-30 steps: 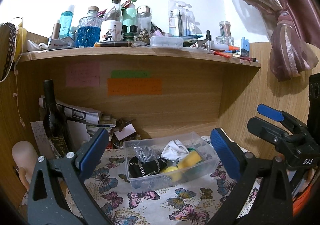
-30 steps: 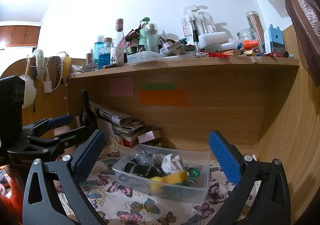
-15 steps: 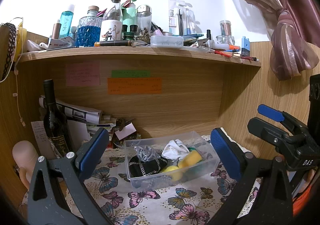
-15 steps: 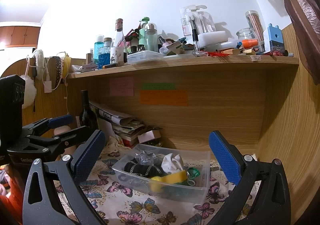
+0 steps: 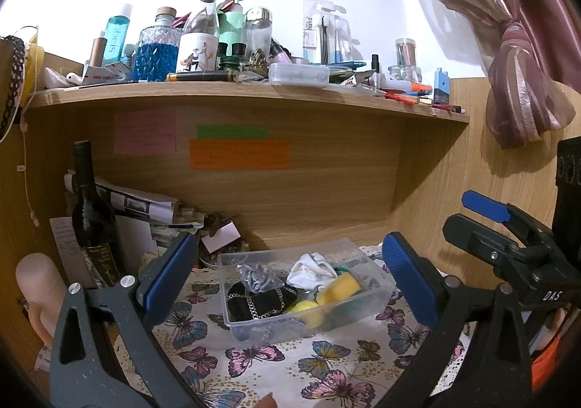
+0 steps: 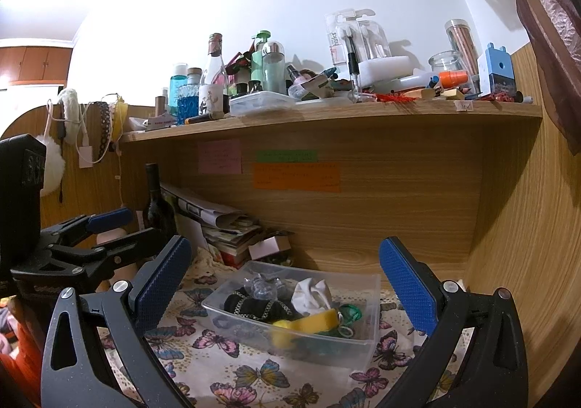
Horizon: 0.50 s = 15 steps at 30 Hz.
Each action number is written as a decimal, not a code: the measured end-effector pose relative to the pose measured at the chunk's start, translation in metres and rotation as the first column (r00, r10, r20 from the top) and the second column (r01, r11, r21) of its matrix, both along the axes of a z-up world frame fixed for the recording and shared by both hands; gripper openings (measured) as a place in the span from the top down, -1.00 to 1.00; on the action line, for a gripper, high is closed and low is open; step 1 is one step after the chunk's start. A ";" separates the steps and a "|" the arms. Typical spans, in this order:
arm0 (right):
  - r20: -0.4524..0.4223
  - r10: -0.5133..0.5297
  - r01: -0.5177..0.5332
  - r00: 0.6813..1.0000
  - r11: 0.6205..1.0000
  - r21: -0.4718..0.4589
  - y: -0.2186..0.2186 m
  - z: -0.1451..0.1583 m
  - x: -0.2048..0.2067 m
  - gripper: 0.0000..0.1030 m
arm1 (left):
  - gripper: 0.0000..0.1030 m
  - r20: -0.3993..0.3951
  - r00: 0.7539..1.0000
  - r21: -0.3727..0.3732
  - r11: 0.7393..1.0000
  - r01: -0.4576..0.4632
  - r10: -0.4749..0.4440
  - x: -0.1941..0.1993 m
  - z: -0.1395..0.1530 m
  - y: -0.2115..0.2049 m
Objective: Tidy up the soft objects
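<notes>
A clear plastic bin (image 5: pixel 377 290) (image 6: pixel 363 344) sits on the butterfly-print cloth in the desk nook. It holds a black pouch with a chain (image 5: pixel 259 301) (image 6: pixel 254 306), a white cloth (image 5: pixel 312 270) (image 6: pixel 312 295), a yellow sponge (image 5: pixel 339 288) (image 6: pixel 314 322), a yellow ball (image 5: pixel 303 308), a silvery scrunchie (image 5: pixel 256 275) and green items. My left gripper (image 5: pixel 288 277) is open and empty, well in front of the bin. My right gripper (image 6: pixel 285 281) is open and empty, also short of it. Each gripper shows at the edge of the other's view.
A dark wine bottle (image 5: pixel 92 215) and stacked papers (image 5: pixel 145 204) stand at the back left. A cluttered shelf (image 5: pixel 236 93) hangs overhead. Wooden walls close the nook at the back and right (image 6: pixel 526 244). A curtain (image 5: pixel 519 88) hangs at right.
Both views have shifted only slightly; both grippers stay open and empty. The bin and its contents have not moved.
</notes>
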State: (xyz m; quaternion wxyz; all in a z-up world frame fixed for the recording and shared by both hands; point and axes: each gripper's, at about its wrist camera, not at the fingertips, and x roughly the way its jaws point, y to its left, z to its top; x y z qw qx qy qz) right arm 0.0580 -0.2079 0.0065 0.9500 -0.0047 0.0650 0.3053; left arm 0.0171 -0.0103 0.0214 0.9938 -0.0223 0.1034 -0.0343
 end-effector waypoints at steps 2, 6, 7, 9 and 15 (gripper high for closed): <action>0.000 0.001 -0.001 1.000 1.000 0.000 0.000 0.000 0.000 -1.00 | -1.00 -0.001 1.000 -0.005 1.000 -0.003 0.003 0.000 0.000 0.000; 0.003 -0.003 0.003 1.000 1.000 -0.004 0.001 0.000 0.000 -1.00 | -1.00 -0.004 1.000 -0.016 1.000 0.001 -0.001 0.000 0.000 0.001; 0.003 -0.005 0.005 1.000 1.000 -0.005 0.001 0.000 0.001 -1.00 | -1.00 -0.005 1.000 -0.018 1.000 0.001 -0.001 0.000 0.000 0.001; 0.003 -0.005 0.005 1.000 1.000 -0.005 0.001 0.000 0.002 -1.00 | -1.00 -0.006 1.000 -0.016 1.000 0.003 -0.003 0.000 0.000 0.000; 0.000 -0.001 0.001 1.000 1.000 -0.005 0.002 0.000 0.003 -1.00 | -1.00 -0.004 1.000 -0.018 1.000 0.000 0.000 0.000 0.000 0.000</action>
